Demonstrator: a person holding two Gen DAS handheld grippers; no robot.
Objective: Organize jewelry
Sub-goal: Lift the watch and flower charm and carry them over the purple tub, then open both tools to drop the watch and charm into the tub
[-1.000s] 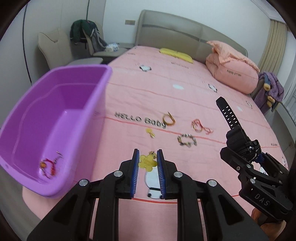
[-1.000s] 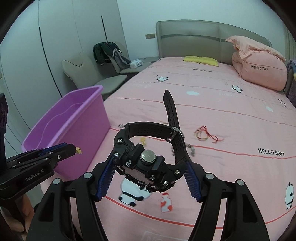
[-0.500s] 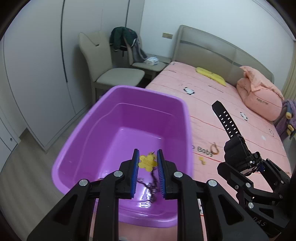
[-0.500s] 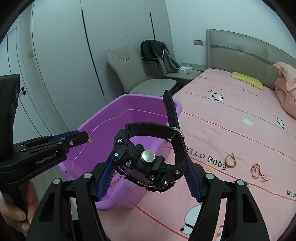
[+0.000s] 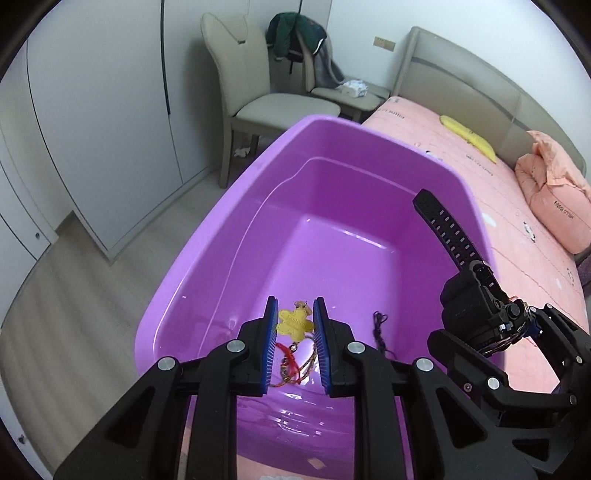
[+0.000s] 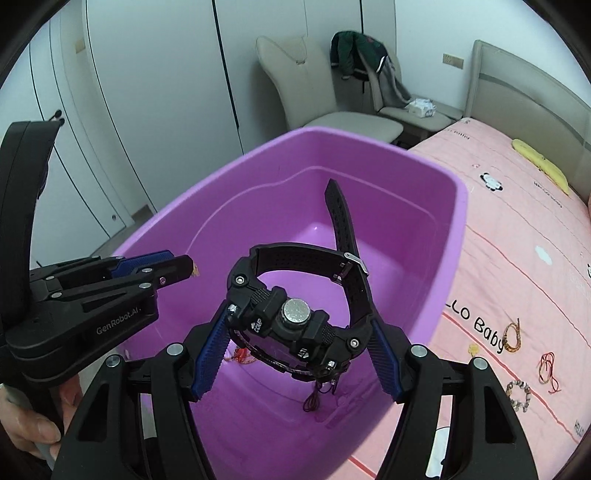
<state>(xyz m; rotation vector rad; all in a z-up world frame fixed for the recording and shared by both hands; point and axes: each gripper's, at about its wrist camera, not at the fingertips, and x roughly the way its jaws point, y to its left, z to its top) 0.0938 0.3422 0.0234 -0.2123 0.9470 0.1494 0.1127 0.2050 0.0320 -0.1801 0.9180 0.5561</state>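
Observation:
A purple plastic bin (image 5: 255, 192) (image 6: 439, 229) stands at the edge of the pink bed. My left gripper (image 5: 295, 325) hovers over its inside, shut on a yellow flower-shaped charm (image 5: 293, 322). My right gripper (image 6: 295, 332) is also above the bin, shut on a chunky black wristwatch (image 6: 295, 314) whose strap sticks up; the watch (image 5: 469, 295) shows at the right of the left wrist view. On the bin floor lie a red-and-gold bracelet (image 5: 291, 365) and a dark cord (image 5: 380, 332). Several bracelets (image 6: 513, 334) remain on the bed.
A beige chair (image 5: 258, 99) with a green jacket (image 5: 295, 33) stands beyond the bin, beside white wardrobe doors (image 5: 92, 92). A bedside table (image 6: 421, 110) and headboard (image 5: 461, 74) are behind. A hand (image 6: 33, 435) grips the left tool's handle.
Both grippers swung left from over the bed to above the purple bin, still carrying the charm and the watch. The bin now fills the middle of both views.

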